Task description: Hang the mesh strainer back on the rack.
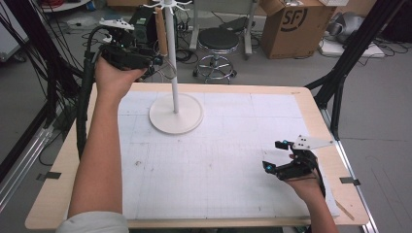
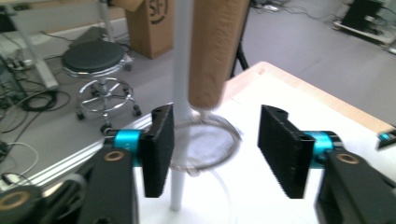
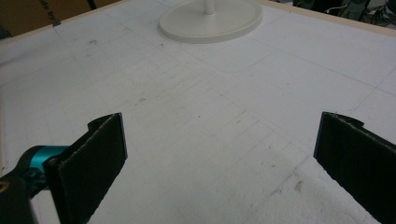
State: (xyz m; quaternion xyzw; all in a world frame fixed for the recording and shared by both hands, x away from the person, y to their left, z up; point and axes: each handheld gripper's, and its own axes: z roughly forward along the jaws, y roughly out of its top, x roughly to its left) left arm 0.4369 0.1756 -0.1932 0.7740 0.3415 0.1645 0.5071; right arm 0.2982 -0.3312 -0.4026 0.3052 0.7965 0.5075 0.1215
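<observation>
Our left gripper (image 2: 215,154) fingers are spread & off the sieve (image 2: 205,147) hanging at 12; a bump w/ the stand (image 1: 175,112) could knock it off. Right gripper (image 3: 224,172) fingers spread too.

One white stand (image 1: 175,112) at twelve o'clock on one table (image 1: 58,184), one wooden-handled strainer (image 2: 205,140) hanging there, two grippers, one stool (image 1: 218,41), one cardboard box (image 1: 296,24) beyond.

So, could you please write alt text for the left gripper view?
The left gripper, jaws open, faces a small wire strainer that hangs by its wooden handle beside a white stand pole. Behind are a stool and a cardboard box.
</observation>
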